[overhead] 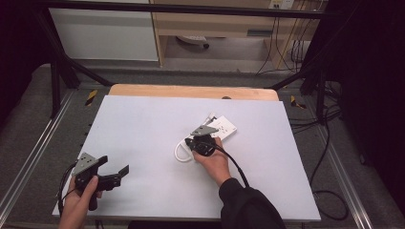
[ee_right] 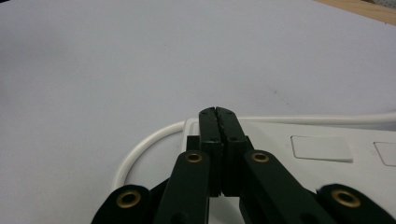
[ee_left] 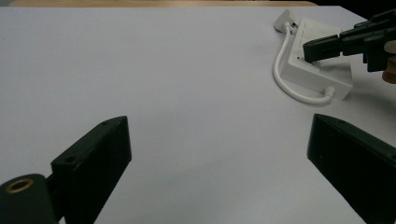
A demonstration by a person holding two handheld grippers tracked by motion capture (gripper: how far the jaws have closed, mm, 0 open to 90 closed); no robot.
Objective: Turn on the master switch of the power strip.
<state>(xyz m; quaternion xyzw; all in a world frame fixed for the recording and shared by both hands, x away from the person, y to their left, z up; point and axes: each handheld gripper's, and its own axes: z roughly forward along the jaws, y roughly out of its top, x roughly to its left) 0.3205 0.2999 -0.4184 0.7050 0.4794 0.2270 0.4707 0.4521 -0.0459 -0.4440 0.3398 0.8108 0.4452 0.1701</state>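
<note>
Pressing: right gripper [ee_right: 218, 112] fingers were closed, tips on power strip [overhead: 220, 130].
Idle: left gripper [ee_left: 215, 158] fingers wide, empty, strip far right.

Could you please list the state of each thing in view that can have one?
White power strip: lying flat on the table, its white cable looped beside it.
Right hand-held gripper: shut, tips over the strip's end, nothing between the jaws.
Left hand-held gripper: open, holding nothing.

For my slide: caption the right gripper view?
Shut right gripper over a white power strip and its cable.
</note>
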